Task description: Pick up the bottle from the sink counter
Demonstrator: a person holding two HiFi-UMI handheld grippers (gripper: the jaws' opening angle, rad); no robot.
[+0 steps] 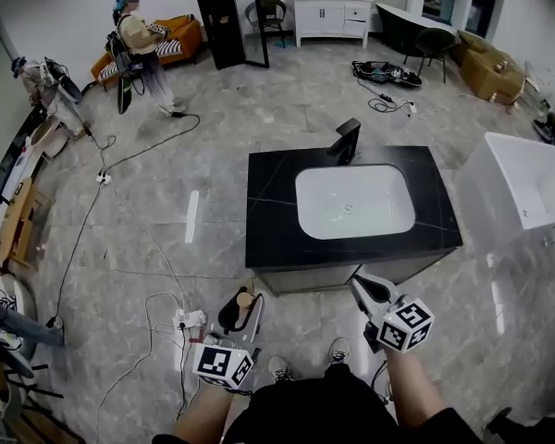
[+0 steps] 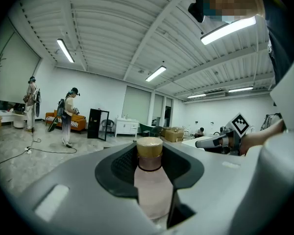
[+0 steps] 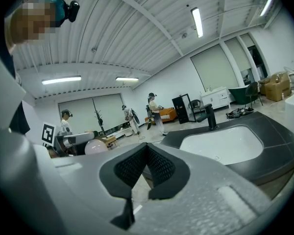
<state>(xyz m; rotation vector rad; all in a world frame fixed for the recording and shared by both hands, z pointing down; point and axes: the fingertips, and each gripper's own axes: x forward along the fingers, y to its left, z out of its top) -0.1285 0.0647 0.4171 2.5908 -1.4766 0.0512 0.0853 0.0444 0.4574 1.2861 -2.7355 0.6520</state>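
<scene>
Bottle point(image 2: 152, 190) along left tongs point(image 2: 150, 154), cap point(image 2: 149, 147) forward

A black tabletop point(image 1: 270, 213) with a white sink point(image 1: 379, 192) and a black faucet point(image 1: 345, 141) at its 12 o'clock edge lies ahead; at 7 o'clock the left gripper point(image 1: 241, 305) holds a tan-capped bottle point(image 1: 247, 298), and the right gripper point(image 1: 363, 287) hovers at 5 o'clock.

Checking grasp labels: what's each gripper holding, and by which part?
Left gripper grips the pink bottle by its upper body; the cap sticks out past the jaws. Right gripper is shut, empty.
</scene>
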